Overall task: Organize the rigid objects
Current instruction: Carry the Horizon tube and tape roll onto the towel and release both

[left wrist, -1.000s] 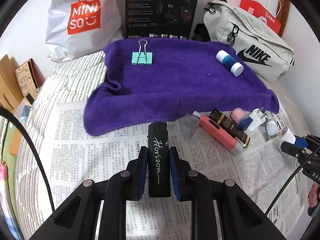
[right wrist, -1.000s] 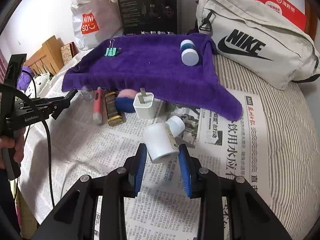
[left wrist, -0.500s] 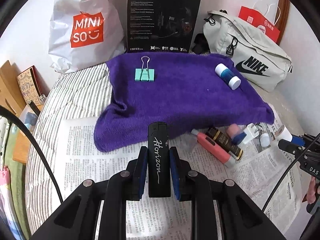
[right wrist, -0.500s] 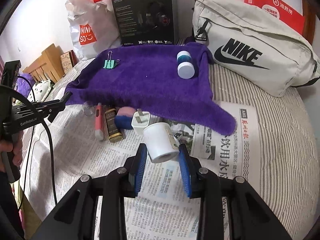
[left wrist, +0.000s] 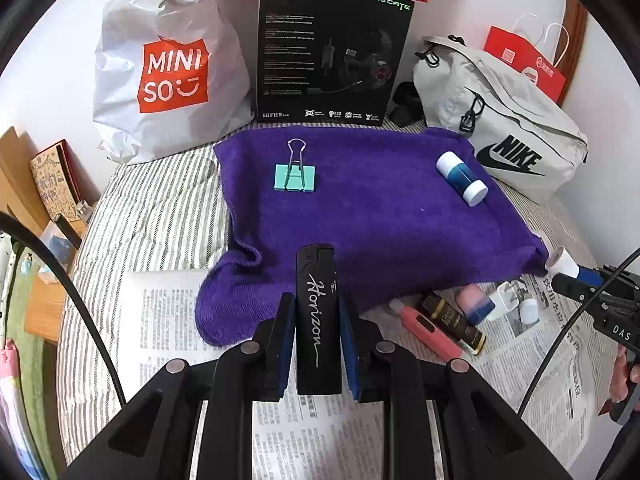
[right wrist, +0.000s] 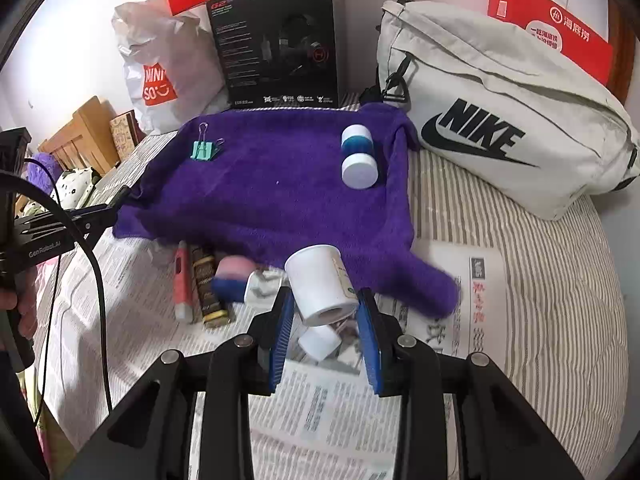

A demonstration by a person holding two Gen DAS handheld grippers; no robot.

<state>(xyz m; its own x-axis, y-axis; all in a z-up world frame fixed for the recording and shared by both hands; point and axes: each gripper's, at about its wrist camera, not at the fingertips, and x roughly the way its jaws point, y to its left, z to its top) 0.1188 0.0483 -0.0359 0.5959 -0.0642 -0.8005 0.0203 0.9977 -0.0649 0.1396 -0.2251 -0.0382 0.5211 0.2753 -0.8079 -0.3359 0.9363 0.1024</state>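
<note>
Lighter (left wrist: 318, 320), black with "Horizon" script, is clamped upright between the blue pads of my left hand-held gripper (left wrist: 318, 336). My right hand-held gripper (right wrist: 324, 320) is clenched on a white cylindrical bottle (right wrist: 320, 284), held above the newspaper (right wrist: 340, 420) on the bed. Ahead of both lies the purple towel (left wrist: 380, 216), carrying a teal binder clip (left wrist: 295, 176) far left and a blue-and-white bottle (left wrist: 460, 178) far right. Between towel and right hand-held gripper I see a pink tube (right wrist: 182, 280) and a charger plug (right wrist: 260, 286).
</note>
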